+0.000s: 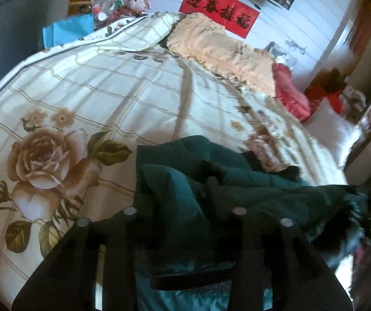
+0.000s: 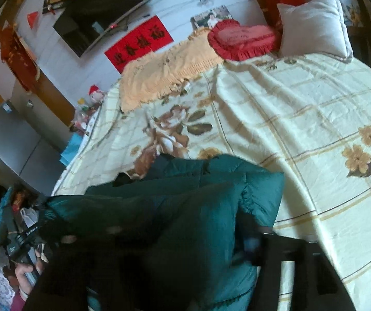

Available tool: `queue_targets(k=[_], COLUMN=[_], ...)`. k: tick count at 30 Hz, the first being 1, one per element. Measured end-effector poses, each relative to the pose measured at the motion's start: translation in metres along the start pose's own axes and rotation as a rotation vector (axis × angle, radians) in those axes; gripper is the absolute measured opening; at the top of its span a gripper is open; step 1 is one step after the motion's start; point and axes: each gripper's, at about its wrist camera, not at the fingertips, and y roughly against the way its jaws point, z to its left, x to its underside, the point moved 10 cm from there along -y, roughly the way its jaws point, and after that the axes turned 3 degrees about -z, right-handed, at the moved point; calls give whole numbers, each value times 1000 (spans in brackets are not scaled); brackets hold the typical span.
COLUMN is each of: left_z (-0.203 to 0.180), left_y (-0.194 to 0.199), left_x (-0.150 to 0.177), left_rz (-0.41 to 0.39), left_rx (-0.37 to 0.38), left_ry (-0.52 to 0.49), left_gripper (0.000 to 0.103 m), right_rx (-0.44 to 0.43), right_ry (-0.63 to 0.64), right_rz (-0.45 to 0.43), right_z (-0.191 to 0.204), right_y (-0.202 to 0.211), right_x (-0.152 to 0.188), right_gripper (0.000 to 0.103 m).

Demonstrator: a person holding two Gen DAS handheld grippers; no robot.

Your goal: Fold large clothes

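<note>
- A dark green quilted coat [image 1: 185, 189] lies bunched at the near edge of the bed [image 1: 107, 83], on a cream checked bedspread printed with large brown roses.
- The coat is padded with stitched panels and folded over itself in thick rolls; a dark lining or collar shows at its far side in the right wrist view [image 2: 175, 197].
- Its long axis runs roughly along the near edge of the bed, one end hanging off towards the cluttered floor (the fringe there may be a fur trim, too blurred to tell).
- The left gripper [image 1: 185, 215] sits over the coat with its jaws a little apart; coat fabric lies between the two fingers, and I cannot tell whether the pads press on it.
- The right gripper [image 2: 175, 235] stands with jaws wide, the coat bulging between the fingers; whether it grips the fabric I cannot tell, since the left finger is dark and blurred.
- Along the far edge lie a peach fringed cloth [image 2: 164, 72], a red heart-shaped cushion [image 2: 242, 40] and a white pillow [image 2: 312, 23].
- A hand [image 2: 24, 272] shows at the lower left of the right wrist view, holding the left gripper.
- No containers are clearly readable.
</note>
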Motion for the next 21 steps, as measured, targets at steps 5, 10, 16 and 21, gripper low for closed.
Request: queue_targets(k=[5,10,16,21], left_z=[-2,0,-10,-22], left_y=[31,59,58,18], left_x=[-5,-7,1,2], left_rz=[-53,-169,-203,-146], left_rx=[37,0,-15,-87], left_ry=[10,-14,-24,-60], left_gripper=[65,81,81,81], right_rx=[-33,-56,-66,11], right_ry=[-45,147,382,441], right_rz=[-93,-89,-14,27], right_z=[3,45,108,129], right_y=[37,46,6,-50], right_x=[-12,10,37,36], right_gripper=[77,77,77,77])
